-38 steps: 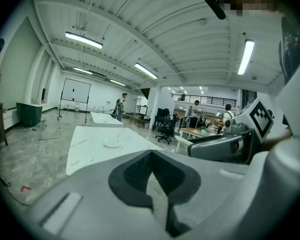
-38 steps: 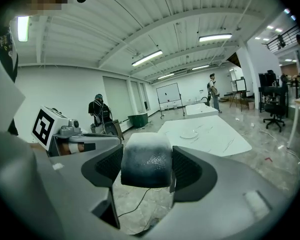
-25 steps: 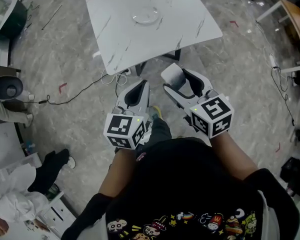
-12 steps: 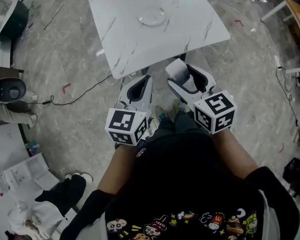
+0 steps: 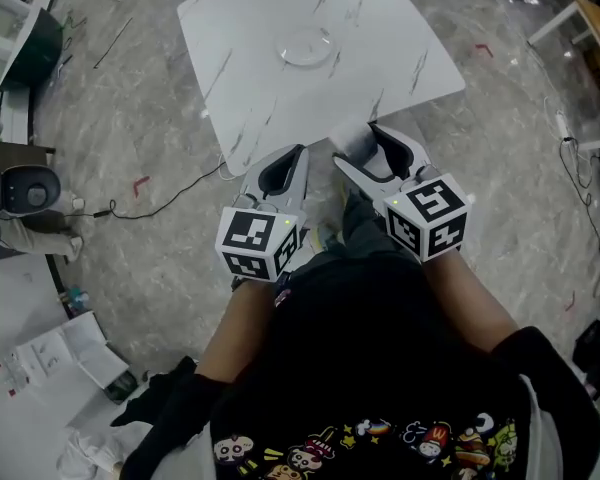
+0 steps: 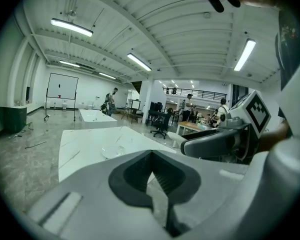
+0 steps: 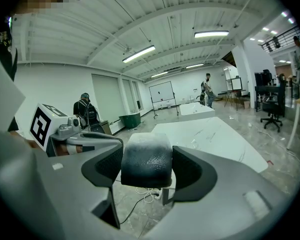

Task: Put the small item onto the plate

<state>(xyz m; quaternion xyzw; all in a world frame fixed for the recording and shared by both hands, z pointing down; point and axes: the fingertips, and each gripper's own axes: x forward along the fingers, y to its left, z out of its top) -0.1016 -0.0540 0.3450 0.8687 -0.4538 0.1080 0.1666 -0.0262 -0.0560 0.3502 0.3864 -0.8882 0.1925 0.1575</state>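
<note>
A clear glass plate [image 5: 308, 46] rests near the middle of a white marble-patterned table [image 5: 250, 78]; it shows small in the left gripper view as the plate [image 6: 112, 151]. My right gripper [image 5: 365, 151] is shut on a small grey-white block [image 5: 349, 144], held in the air just short of the table's near edge. In the right gripper view the block [image 7: 146, 159] fills the space between the jaws. My left gripper [image 5: 282, 170] hangs beside it, shut with nothing in it; the left gripper [image 6: 152, 176] points towards the table.
A cable [image 5: 160, 203] trails over the grey floor left of the table. A dark round device [image 5: 20, 188] and papers [image 5: 55, 353] lie at the far left. Desks and office chairs [image 6: 160, 121] stand beyond the table, with people in the background.
The table and plate have drawn closer in the head view. Both grippers now sit at the table's near edge, the right still shut on the block.
</note>
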